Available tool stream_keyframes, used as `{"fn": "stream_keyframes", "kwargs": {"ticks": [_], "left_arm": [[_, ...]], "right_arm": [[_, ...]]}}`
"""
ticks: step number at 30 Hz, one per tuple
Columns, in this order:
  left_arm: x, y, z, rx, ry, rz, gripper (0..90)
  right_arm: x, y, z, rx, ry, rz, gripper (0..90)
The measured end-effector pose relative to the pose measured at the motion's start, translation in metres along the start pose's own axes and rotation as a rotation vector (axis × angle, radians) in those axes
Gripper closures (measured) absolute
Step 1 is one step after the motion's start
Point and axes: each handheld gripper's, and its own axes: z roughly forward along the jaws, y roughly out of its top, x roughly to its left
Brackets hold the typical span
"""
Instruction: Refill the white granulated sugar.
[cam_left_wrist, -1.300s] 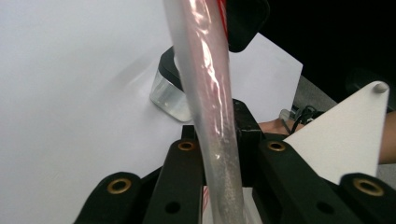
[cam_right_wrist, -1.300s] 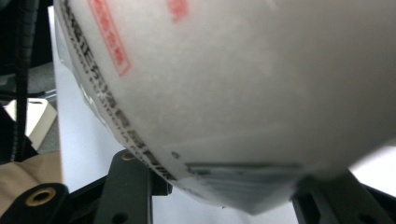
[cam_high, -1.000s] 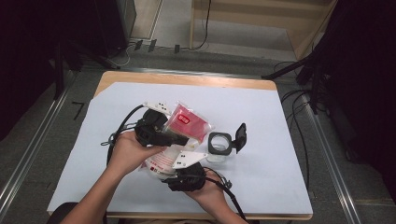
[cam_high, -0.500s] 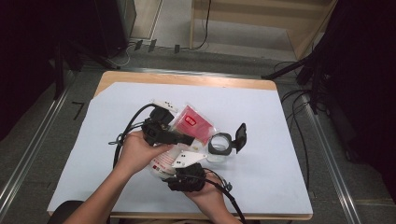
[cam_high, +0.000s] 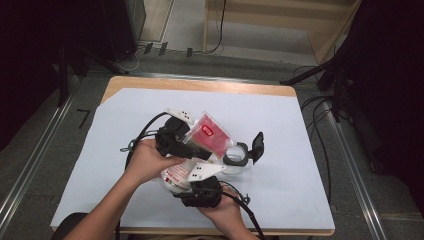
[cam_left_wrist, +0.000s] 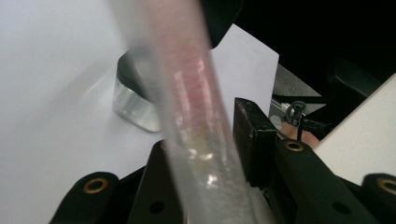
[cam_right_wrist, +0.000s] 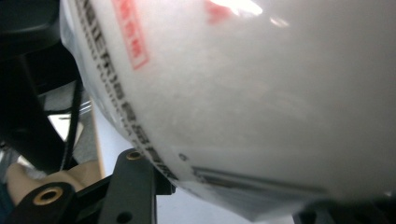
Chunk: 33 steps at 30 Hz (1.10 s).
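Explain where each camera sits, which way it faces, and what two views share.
High view: above the table, looking down; both hands with the bag.
Left gripper view: on the left gripper, looking along its jaws, shut on the bag, at the container.
Right gripper view: on the right gripper, jaws at the bag.
All share the bag.

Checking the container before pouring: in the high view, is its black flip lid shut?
No: the container's black lid stands tipped up beside the open mouth, with the bag held just left of it.

a white-covered table (cam_high: 125, 190) bears a clear jar (cam_high: 238, 156).
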Motion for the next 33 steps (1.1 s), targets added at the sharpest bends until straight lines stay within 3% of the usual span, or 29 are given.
{"fn": "stream_keyframes", "kwargs": {"ticks": [3, 9, 13, 16, 17, 18, 19, 26, 27, 29, 30, 33], "left_arm": [[0.001, 0.000, 0.001, 0.017, -0.006, -0.003, 73.3], [0.002, 0.001, 0.006, 0.005, -0.007, -0.031, 72.9], [0.001, 0.003, 0.015, 0.028, 0.016, -0.048, 73.0], [0.003, 0.005, 0.016, 0.039, 0.027, -0.072, 73.2], [0.006, 0.006, 0.018, 0.039, 0.019, -0.111, 73.2], [0.006, 0.006, 0.018, 0.039, 0.019, -0.111, 73.0], [0.007, 0.007, 0.019, 0.033, 0.004, -0.134, 72.7], [0.011, 0.010, 0.020, 0.028, -0.010, -0.178, 68.5], [0.011, 0.010, 0.016, 0.004, -0.014, -0.220, 66.1], [0.011, 0.010, 0.014, -0.001, -0.018, -0.229, 65.0], [0.010, 0.010, 0.011, -0.005, 0.005, -0.228, 65.1], [0.009, 0.008, 0.009, 0.000, 0.021, -0.219, 66.4]], "right_arm": [[0.003, -0.001, 0.001, 0.014, 0.000, -0.022, 57.5], [0.004, -0.001, 0.002, 0.018, -0.015, -0.012, 58.7], [0.004, -0.002, 0.003, 0.032, -0.036, -0.013, 58.5], [0.004, -0.002, 0.004, 0.034, -0.042, -0.010, 57.8], [0.004, -0.002, 0.004, 0.036, -0.053, -0.009, 56.8], [0.004, -0.002, 0.005, 0.034, -0.061, -0.009, 56.6], [0.004, -0.002, 0.004, 0.031, -0.072, -0.003, 56.8], [0.001, -0.002, 0.003, 0.024, -0.072, 0.032, 58.7], [0.001, -0.002, 0.003, 0.019, -0.065, 0.041, 58.9], [0.000, -0.002, 0.003, 0.005, -0.060, 0.053, 59.2], [-0.003, -0.003, 0.001, -0.012, -0.047, 0.087, 59.5], [-0.008, -0.004, -0.001, -0.020, -0.037, 0.114, 59.9]]}}
